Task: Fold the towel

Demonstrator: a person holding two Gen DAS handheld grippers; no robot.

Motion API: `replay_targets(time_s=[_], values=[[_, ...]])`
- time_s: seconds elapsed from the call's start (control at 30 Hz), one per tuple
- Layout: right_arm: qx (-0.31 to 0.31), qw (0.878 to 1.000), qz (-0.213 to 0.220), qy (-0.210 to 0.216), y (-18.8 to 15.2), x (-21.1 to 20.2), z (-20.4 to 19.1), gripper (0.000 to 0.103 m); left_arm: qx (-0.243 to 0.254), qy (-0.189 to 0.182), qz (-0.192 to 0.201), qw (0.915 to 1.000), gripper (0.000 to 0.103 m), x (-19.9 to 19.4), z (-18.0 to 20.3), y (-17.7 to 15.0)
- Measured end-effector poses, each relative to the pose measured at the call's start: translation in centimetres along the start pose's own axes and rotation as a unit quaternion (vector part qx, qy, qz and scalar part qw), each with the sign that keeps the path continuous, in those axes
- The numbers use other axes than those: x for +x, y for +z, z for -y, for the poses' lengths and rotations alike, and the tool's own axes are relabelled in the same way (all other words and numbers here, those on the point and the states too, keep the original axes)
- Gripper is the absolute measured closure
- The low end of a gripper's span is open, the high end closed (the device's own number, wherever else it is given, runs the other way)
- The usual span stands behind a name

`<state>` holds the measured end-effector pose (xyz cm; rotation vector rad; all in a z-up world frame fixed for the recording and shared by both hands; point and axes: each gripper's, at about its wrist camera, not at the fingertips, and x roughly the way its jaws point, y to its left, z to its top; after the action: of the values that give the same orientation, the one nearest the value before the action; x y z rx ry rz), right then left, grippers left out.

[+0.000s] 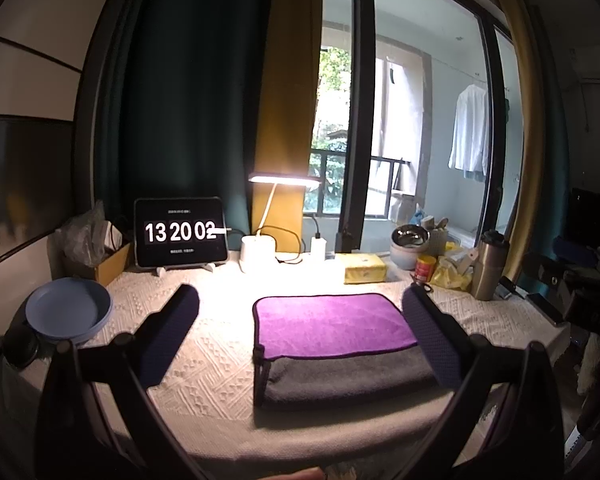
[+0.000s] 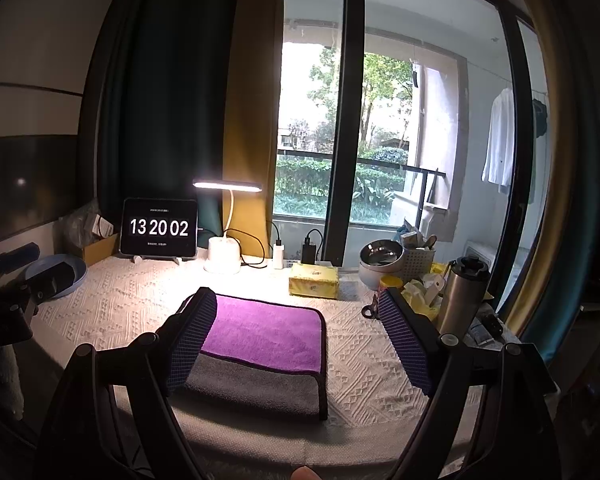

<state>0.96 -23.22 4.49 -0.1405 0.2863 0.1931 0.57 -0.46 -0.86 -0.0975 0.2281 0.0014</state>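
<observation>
A folded towel [image 1: 332,324], purple on top with a grey layer showing along its near edge, lies flat on the white textured tablecloth [image 1: 204,356]. My left gripper [image 1: 300,304] is open and empty, held above the table; its right finger overlaps the towel's right edge in view. In the right wrist view the same towel [image 2: 268,336] lies between the fingers, toward the left. My right gripper [image 2: 296,304] is open and empty, its left finger over the towel's left edge.
At the back stand a tablet clock [image 1: 180,232], a lit desk lamp [image 1: 260,248], a yellow tissue pack [image 1: 364,268], a steel bowl [image 1: 410,240], a steel bottle [image 1: 488,264] and clutter. Blue plates [image 1: 68,308] sit at the left. Scissors [image 2: 370,308] lie right of the towel.
</observation>
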Motion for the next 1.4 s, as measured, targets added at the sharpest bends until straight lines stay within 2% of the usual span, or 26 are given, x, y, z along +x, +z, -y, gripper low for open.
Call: replay_targets(time_s=[1.4], values=[[0.004, 1.0, -0.008, 0.002, -1.1, 0.3, 0.3, 0.017, 0.004, 0.001, 0.0, 1.0, 0.001, -0.1, 0.4, -0.2]])
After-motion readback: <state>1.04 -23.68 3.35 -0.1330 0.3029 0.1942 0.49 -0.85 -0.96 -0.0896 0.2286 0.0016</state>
